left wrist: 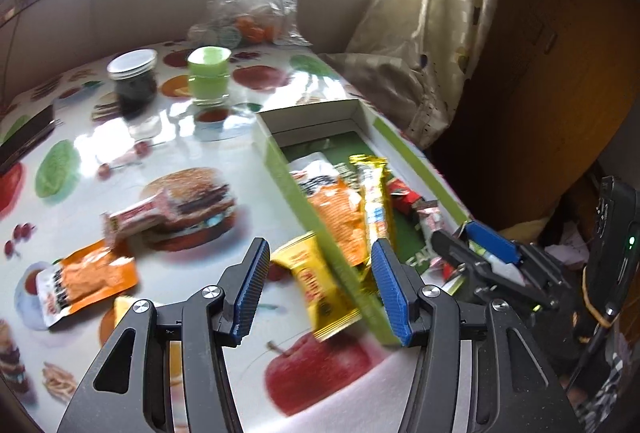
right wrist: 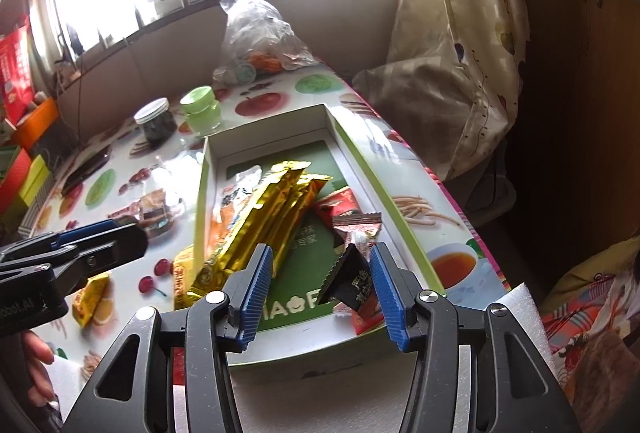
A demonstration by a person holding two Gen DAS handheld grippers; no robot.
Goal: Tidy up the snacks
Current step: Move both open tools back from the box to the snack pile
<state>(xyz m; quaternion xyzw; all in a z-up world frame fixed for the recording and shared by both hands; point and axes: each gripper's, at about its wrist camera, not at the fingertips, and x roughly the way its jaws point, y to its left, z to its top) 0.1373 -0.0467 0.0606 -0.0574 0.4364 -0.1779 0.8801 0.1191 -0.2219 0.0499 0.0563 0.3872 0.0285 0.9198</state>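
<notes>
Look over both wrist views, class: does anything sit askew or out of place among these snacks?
Yes. A yellow packet lies tilted against the outside of the box wall, not inside. An orange packet and a pink-white bar lie loose on the tablecloth. Inside, the gold bars lie in an uneven slanting pile. Nothing looks spilled or torn.

My pads (left wrist: 252,285) are ribbed blue rubber on matt black plastic. The tablecloth (left wrist: 192,137) is glossy – it mirrors the window. Gold packets (right wrist: 264,217) shine like foil – the box (right wrist: 208,169) looks like matt card.
</notes>
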